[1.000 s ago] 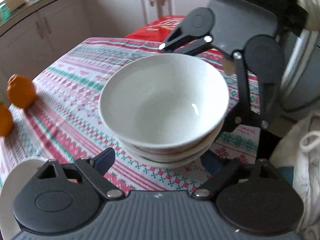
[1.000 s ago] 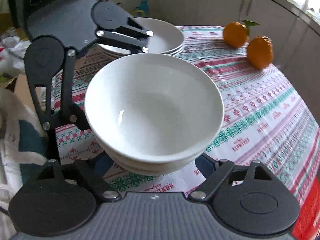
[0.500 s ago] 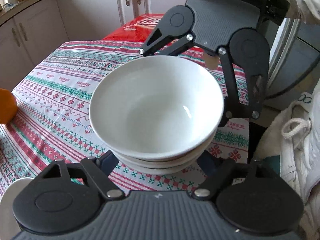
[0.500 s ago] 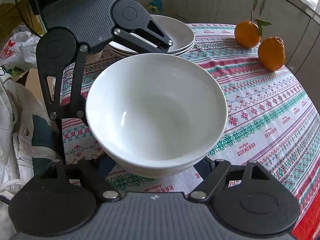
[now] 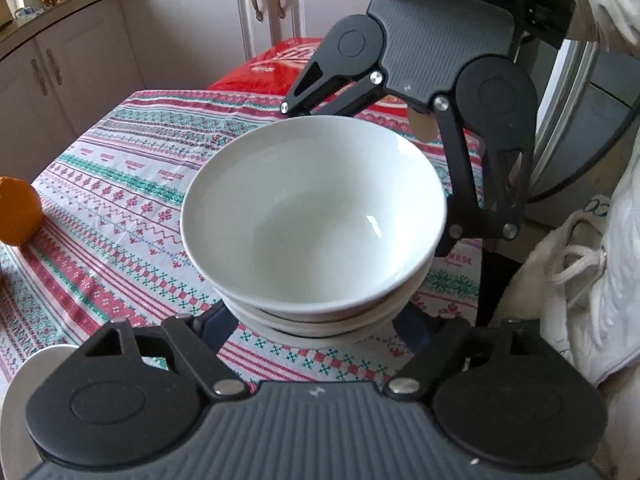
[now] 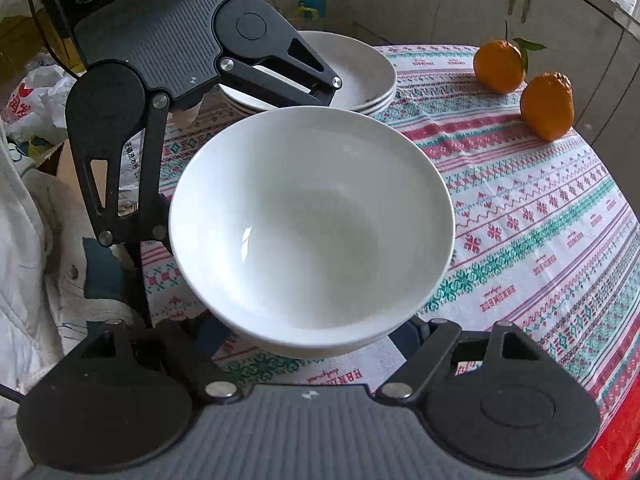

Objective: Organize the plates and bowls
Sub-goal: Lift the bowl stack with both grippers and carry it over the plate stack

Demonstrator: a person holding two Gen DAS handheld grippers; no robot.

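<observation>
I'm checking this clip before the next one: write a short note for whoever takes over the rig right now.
Left tool: fingers either side of the base of the bowl stack, apparently gripping.
Right tool: the same, from the opposite side of the stack.
Things: three white bowls nested, held from both sides at the near edge of the patterned tablecloth; whether the stack rests on the cloth is unclear. Stack of plates behind it; two oranges at the far side.
Done: bowls nested, plates stacked.
Left: put the bowl stack in its final spot, probably beside the plates, then release.
</observation>
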